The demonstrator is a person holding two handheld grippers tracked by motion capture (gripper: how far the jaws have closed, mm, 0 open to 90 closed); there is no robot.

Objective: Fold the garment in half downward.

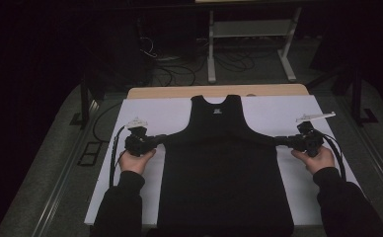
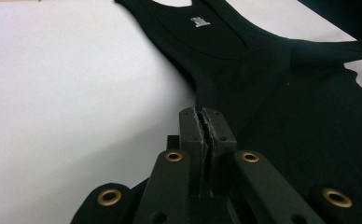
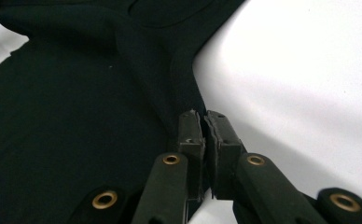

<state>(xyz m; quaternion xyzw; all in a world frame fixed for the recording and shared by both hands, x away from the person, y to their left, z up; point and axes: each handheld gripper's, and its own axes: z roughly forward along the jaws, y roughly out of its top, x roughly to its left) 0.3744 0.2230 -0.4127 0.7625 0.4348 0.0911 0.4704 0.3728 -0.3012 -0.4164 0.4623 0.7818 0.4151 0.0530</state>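
- Left gripper point(image 1: 156, 139), centre-left of the frame, points inward, jaws clamped on the black sleeveless fabric top point(image 1: 224, 173).
- Right gripper point(image 1: 282, 141), centre-right, mirrors it, jaws pinching the top's opposite edge.
- Both forearms enter from the bottom.

I've got the vest point(image 1: 226, 168) flat on the sheet point(image 1: 160, 116), neckline at the far end. Left gripper point(image 1: 159, 138) sits at the vest's left armhole edge, right gripper point(image 1: 279, 140) at its right, cloth between both.

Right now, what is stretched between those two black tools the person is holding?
In the high view, the black tank top spans the stretch between the left tool and the right tool; each is clamped on a side corner below an armhole.
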